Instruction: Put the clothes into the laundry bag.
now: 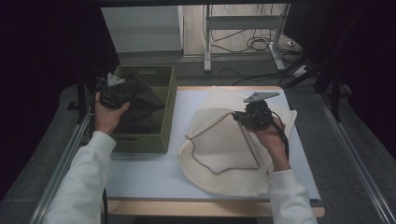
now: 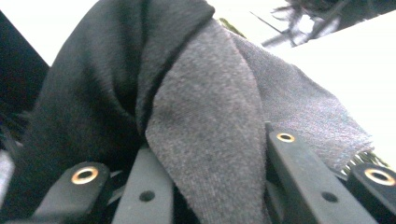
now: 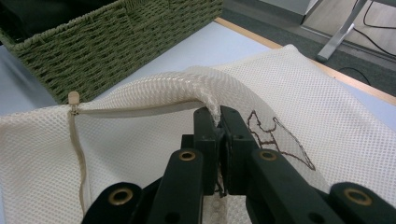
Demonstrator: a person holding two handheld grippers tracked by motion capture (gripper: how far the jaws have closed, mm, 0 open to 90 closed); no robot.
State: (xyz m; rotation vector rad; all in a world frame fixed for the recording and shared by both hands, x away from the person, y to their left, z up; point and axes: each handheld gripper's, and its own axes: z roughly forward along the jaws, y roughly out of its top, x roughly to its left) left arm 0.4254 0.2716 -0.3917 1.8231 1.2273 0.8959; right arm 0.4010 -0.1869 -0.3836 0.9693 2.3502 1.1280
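Dark cloth, a soft grey-black garment, hangs from the left gripper above the green woven basket at the left end of the bench, its lower folds draping down inside the basket. In the left gripper view the fingers are clamped on a thick bunch of the cloth, which rises between them and blocks most of what lies beyond. Across the bench, the right gripper pinches the rim of a cream mesh laundry bag that lies flat on the pale surface just beside the basket; its fingers are pressed together on the mesh edge and hold it raised in an arch (the zip pull sits at the far end of the opening, so the mouth appears unzipped). The lifted rim seems meant to keep the bag open as a target, while the cloth is held high, probably so that it can clear the basket wall and travel over to the bag. A brown stitched outline marks the mesh near the right fingers.
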